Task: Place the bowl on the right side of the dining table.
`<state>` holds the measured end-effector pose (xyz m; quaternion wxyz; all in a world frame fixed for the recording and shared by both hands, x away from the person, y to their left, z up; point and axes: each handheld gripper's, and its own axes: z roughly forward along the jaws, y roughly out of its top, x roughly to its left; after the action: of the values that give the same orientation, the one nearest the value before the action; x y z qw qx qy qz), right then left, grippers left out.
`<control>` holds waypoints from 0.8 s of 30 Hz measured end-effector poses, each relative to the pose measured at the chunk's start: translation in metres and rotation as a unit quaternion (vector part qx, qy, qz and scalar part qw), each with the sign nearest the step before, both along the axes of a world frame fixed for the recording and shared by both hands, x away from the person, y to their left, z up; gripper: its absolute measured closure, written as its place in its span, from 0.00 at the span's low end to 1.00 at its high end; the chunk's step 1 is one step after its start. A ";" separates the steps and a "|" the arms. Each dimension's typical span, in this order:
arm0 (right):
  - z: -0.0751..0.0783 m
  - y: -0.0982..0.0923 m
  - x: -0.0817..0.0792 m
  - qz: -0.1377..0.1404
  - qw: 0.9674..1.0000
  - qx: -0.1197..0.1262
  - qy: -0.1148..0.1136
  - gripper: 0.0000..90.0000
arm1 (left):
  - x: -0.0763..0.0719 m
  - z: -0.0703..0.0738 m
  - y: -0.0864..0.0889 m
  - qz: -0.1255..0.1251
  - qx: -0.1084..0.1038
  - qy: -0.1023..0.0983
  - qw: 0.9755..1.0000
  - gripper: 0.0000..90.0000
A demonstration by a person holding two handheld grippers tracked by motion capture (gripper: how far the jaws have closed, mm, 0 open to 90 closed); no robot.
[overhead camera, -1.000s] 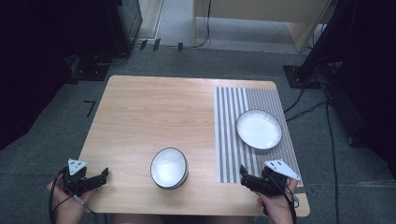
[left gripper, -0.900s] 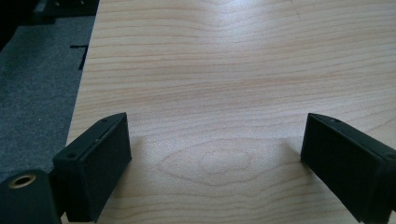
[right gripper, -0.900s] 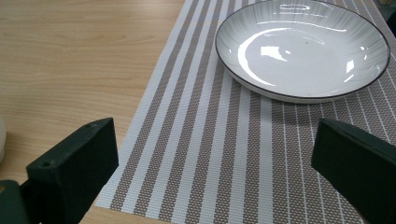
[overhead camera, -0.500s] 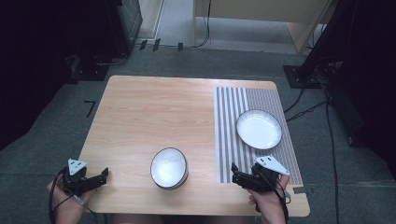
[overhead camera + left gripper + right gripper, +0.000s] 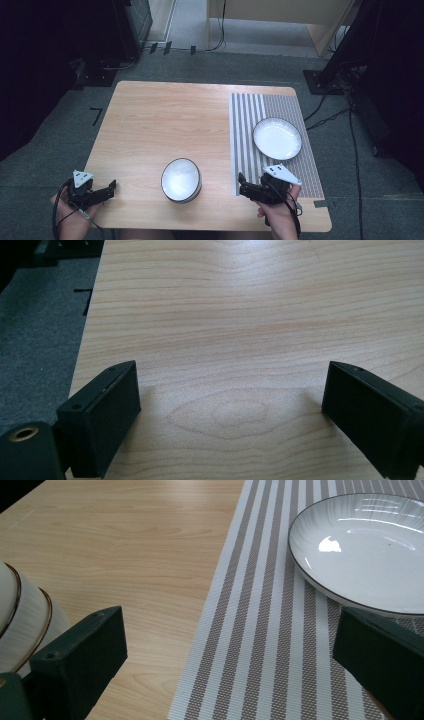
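The bench (image 5: 165, 125) is light wood w/ soft grain lines, a flat rectangle. A striped mat (image 5: 247, 130), woven, grey & white, covers the bench's right part. On the mat sits a round white plate (image 5: 277, 138) w/ a thin dark rim, shiny & shallow. The bowl (image 5: 181, 180) is just left of the mat's near corner, on bare wood, close to the bench's front edge. It is round, white inside, w/ a dark rim line & fine ribbed sides; in the right gripper view it looks like 2 bowls (image 5: 22, 625) stacked, but hard to be sure. The right hand-held gripper (image 5: 248, 187) is just right of the bowl, over the mat's front edge, not touching the bowl, black jaws spread wide w/ nothing between them. Nothing sits between it & the bowl. The left hand-held gripper (image 5: 107, 189) is well left of the bowl at the bench's front left corner, jaws also wide apart over bare wood. Dark grey carpet floor (image 5: 50, 150) & cables (image 5: 325, 112) lie around the bench.
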<state>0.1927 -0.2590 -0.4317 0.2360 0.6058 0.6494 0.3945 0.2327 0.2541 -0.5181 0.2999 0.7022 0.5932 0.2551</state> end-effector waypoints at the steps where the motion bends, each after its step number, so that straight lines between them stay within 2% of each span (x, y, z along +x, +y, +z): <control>1: 0.000 0.001 0.000 0.000 1.000 0.001 0.000 0.00 | 0.000 0.000 0.000 0.000 0.000 0.000 1.000 0.09; 9: 0.002 0.014 0.001 0.004 1.000 -0.001 -0.006 0.00 | 0.000 0.000 0.000 0.000 0.000 0.000 1.000 0.09; 16: 0.005 0.030 0.003 0.024 1.000 -0.001 -0.011 0.00 | 0.000 0.000 0.000 0.000 0.000 0.000 1.000 0.09; 24: 0.009 0.038 0.004 0.026 1.000 0.001 -0.015 0.00 | 0.000 0.000 0.000 0.000 0.000 0.000 1.000 0.09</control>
<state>0.1968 -0.2209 -0.4231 0.2348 0.5825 0.6610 0.4106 0.2327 0.2541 -0.5181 0.3000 0.7021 0.5933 0.2550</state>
